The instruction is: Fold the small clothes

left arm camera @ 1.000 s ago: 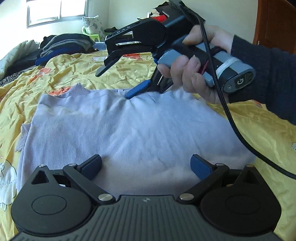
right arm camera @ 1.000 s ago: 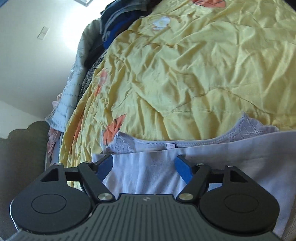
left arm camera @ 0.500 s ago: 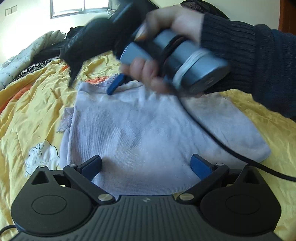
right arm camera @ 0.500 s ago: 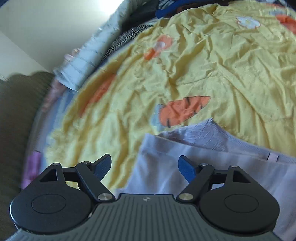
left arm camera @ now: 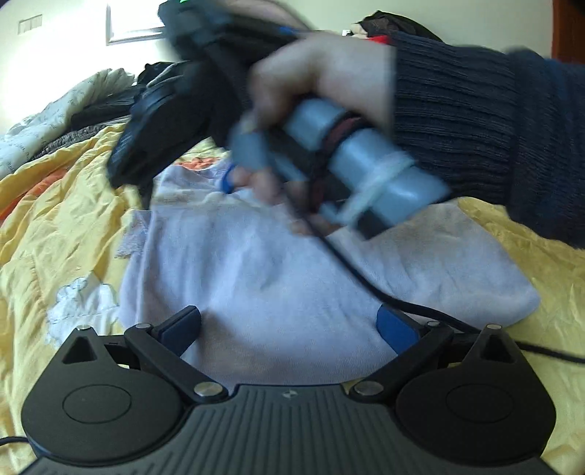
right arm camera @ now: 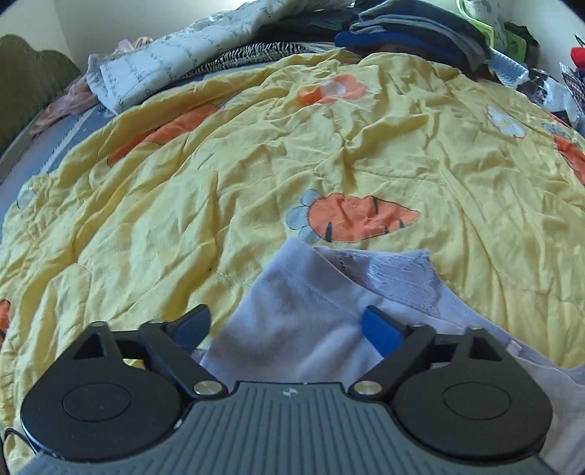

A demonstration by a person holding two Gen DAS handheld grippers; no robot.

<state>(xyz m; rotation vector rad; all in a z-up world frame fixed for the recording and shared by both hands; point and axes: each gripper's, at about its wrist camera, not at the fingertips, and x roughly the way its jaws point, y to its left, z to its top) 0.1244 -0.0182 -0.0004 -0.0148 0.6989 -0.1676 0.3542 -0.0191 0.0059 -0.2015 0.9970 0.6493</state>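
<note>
A small pale lilac garment (left arm camera: 278,285) with lace trim lies flat on the yellow quilt (left arm camera: 73,226). My left gripper (left arm camera: 289,327) is open and empty, its jaws wide apart over the garment's near edge. My right gripper (right arm camera: 289,329) is open over the garment's far left corner (right arm camera: 303,307), where the lace trim (right arm camera: 398,277) shows. In the left wrist view the right gripper (left arm camera: 226,179) is blurred, held in a hand over the garment's far edge.
The yellow quilt (right arm camera: 256,175) has carrot prints (right arm camera: 358,219). Piles of dark folded clothes (right arm camera: 413,33) and a pale blanket (right arm camera: 175,62) lie along the bed's far side. A black cable (left arm camera: 384,296) crosses the garment.
My right gripper has swung left along the garment's far edge to its left corner, staying open. My left gripper stays open at the near edge, shifted slightly.
</note>
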